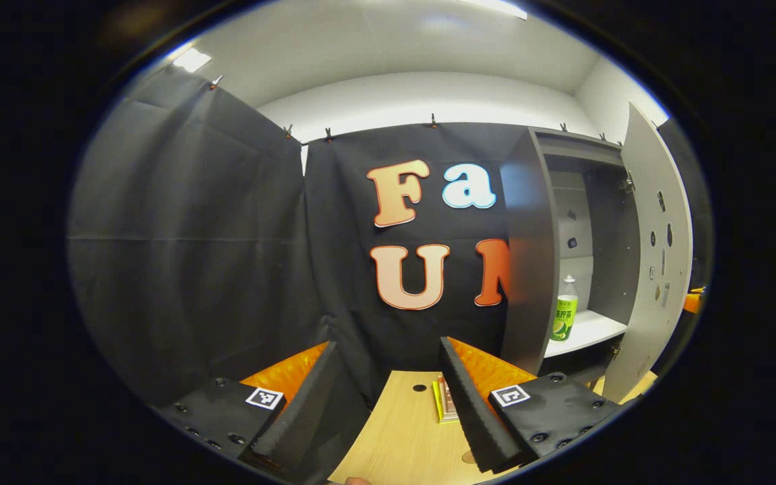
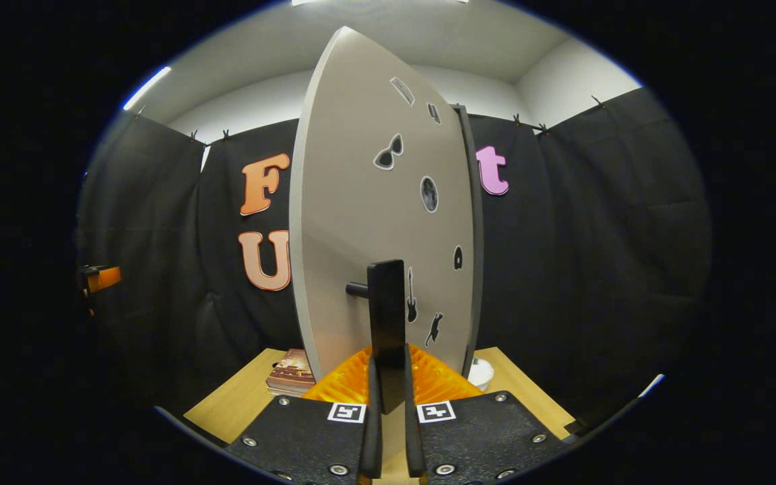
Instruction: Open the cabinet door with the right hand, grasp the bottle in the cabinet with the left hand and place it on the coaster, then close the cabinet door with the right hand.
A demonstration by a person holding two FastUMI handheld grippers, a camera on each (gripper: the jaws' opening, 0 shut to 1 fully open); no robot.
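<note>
In the left gripper view the grey cabinet (image 1: pixel 529 256) stands at the right with its door (image 1: pixel 657 256) swung wide open. A clear bottle with a green label (image 1: pixel 565 311) stands upright on the white shelf (image 1: pixel 593 330) inside. My left gripper (image 1: pixel 388 404) is open over the wooden table, well short of the bottle and to its left. In the right gripper view my right gripper (image 2: pixel 388 377) is shut on the door's black bar handle (image 2: pixel 386 310), with the door's outer face (image 2: pixel 361 222) straight ahead. A round tan edge (image 1: pixel 469 457), perhaps the coaster, peeks beside my left gripper's right finger.
A stack of books (image 1: pixel 445 401) lies on the wooden table (image 1: pixel 401 431) between my left fingers; it shows as books (image 2: pixel 292 372) left of the door. A white round object (image 2: pixel 479 370) sits on the table right of the door. Black cloth walls surround the booth.
</note>
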